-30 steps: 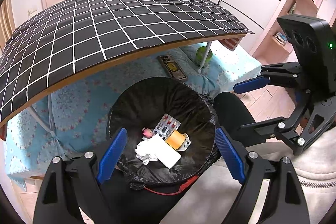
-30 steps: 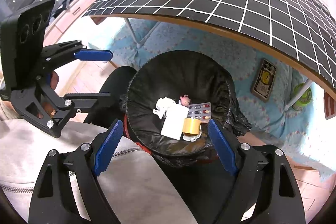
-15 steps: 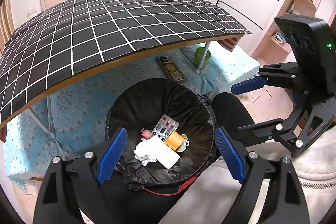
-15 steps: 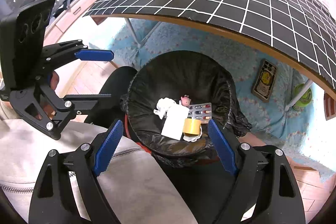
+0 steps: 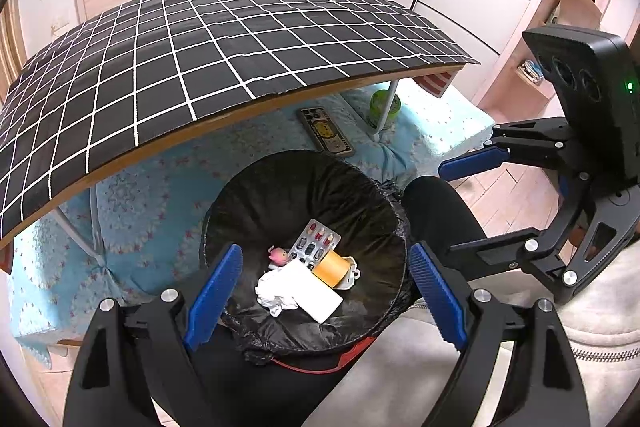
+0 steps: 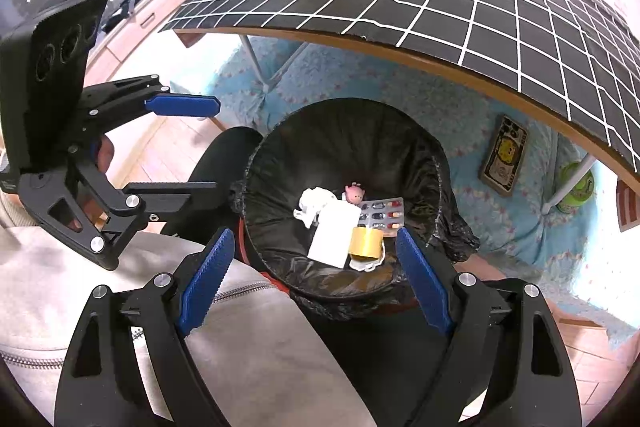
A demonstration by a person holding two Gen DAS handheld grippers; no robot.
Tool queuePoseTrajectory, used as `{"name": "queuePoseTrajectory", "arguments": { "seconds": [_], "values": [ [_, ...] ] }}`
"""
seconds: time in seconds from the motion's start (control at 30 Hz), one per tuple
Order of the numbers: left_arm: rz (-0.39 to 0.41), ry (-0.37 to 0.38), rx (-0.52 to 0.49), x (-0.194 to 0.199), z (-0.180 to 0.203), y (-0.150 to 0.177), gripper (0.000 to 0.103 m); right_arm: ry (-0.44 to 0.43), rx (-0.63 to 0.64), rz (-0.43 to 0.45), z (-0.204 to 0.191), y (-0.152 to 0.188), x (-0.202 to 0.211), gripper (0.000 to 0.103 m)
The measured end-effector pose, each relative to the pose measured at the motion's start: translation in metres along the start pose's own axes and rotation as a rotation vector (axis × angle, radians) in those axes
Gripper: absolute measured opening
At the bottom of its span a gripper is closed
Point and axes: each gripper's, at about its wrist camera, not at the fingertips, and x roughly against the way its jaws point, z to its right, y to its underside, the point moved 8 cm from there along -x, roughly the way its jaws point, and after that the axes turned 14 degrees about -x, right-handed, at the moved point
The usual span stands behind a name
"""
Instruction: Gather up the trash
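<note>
Left gripper [image 5: 324, 285]: its blue-padded jaws are standing wide apart and gripping nothing, hovering over the near rim of the trash bin; in the right wrist view it is showing at the left edge [image 6: 182, 147], again spread wide.
Right gripper [image 6: 310, 277]: its jaws are also gaping wide with nothing between them, hanging above the near edge of the bin; in the left wrist view it is appearing at the right [image 5: 460, 207], fingers far apart.
Trash bin [image 5: 280, 187]: round, lined with a black bag, it is sitting on the floor just in front of the table's near edge, between the person's legs [image 5: 436, 211].
Trash: all of it is lying together at the bottom of the bin.
Blister pack [image 5: 316, 245]: it is resting flat on the far side of the pile, coloured capsules facing up.
Tape roll [image 5: 330, 264]: yellow, it is lying on its side, touching the blister pack and the white paper [image 5: 316, 297].
Crumpled tissue [image 5: 272, 293]: it is lying at the left of the paper, touching it.
Pink toy [image 5: 279, 254]: small, it is sitting just beside the blister pack.
Table [image 5: 200, 39]: it is wearing a black cloth with a white grid, spreading across the far half of the scene.
Under the table: a phone [image 5: 326, 131] is lying on the turquoise mat [image 5: 140, 195], and a green cup [image 5: 384, 103] is standing by the table leg.
</note>
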Motion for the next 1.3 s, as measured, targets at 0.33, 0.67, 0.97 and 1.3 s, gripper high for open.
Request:
{"name": "queuePoseTrajectory", "arguments": {
  "seconds": [0.33,0.67,0.97,1.3],
  "values": [
    [0.001,0.0,-0.001,-0.0004,0.0006,-0.0005,0.083,0.0,0.001,0.001,-0.0003,-0.0001,0.0002,0.083],
    [-0.001,0.0,-0.011,0.0018,0.0004,-0.0036,0.083,0.01,0.009,0.005,0.0005,-0.0055,0.0042,0.083],
    [0.004,0.006,-0.012,0.0025,0.0021,-0.0041,0.083,0.006,0.015,0.005,-0.0025,-0.0048,0.0043,0.083],
    [0.003,0.008,-0.015,0.0014,0.0032,-0.0038,0.083,0.007,0.013,0.008,-0.0026,-0.0046,0.0045,0.083]
  ]
}}
